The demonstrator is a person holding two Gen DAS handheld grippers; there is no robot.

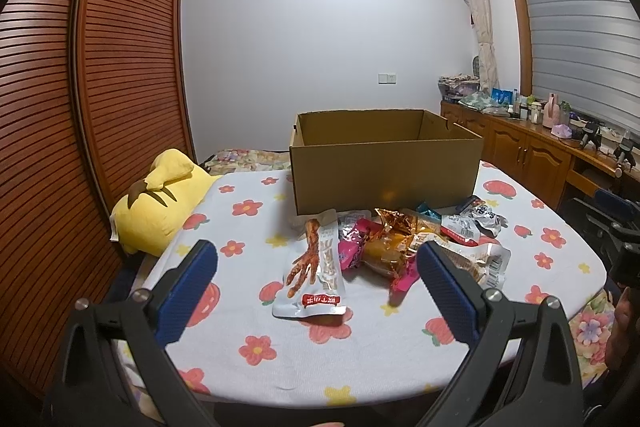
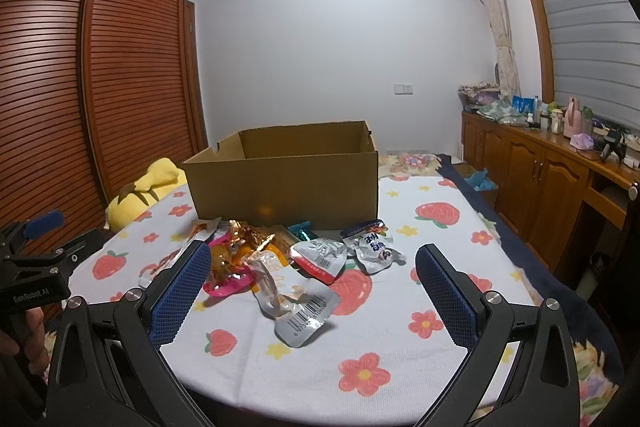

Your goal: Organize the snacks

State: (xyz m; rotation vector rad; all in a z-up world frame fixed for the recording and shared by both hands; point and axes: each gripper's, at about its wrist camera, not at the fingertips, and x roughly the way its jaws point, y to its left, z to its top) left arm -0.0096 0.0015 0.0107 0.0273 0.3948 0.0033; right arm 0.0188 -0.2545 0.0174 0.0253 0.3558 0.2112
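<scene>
An open cardboard box [image 1: 386, 171] [image 2: 286, 183] stands on the flowered cloth, its inside hidden from here. A heap of snack packets lies in front of it. Nearest in the left wrist view is a silver chicken-foot packet [image 1: 314, 273], with pink [image 1: 354, 245] and gold foil [image 1: 394, 223] packets behind. The right wrist view has a silver barcode packet [image 2: 296, 303] closest, then a red-striped pouch [image 2: 320, 257] and a blue-lettered pouch [image 2: 374, 247]. My left gripper [image 1: 318, 267] is open above the chicken-foot packet. My right gripper [image 2: 312, 267] is open above the barcode packet. Neither holds anything.
A yellow plush [image 1: 160, 203] lies at the table's left edge beside a slatted wardrobe [image 1: 120, 67]. A wooden cabinet [image 2: 540, 171] with bottles runs along the right wall. The cloth's near edge [image 2: 320, 415] curves close to me.
</scene>
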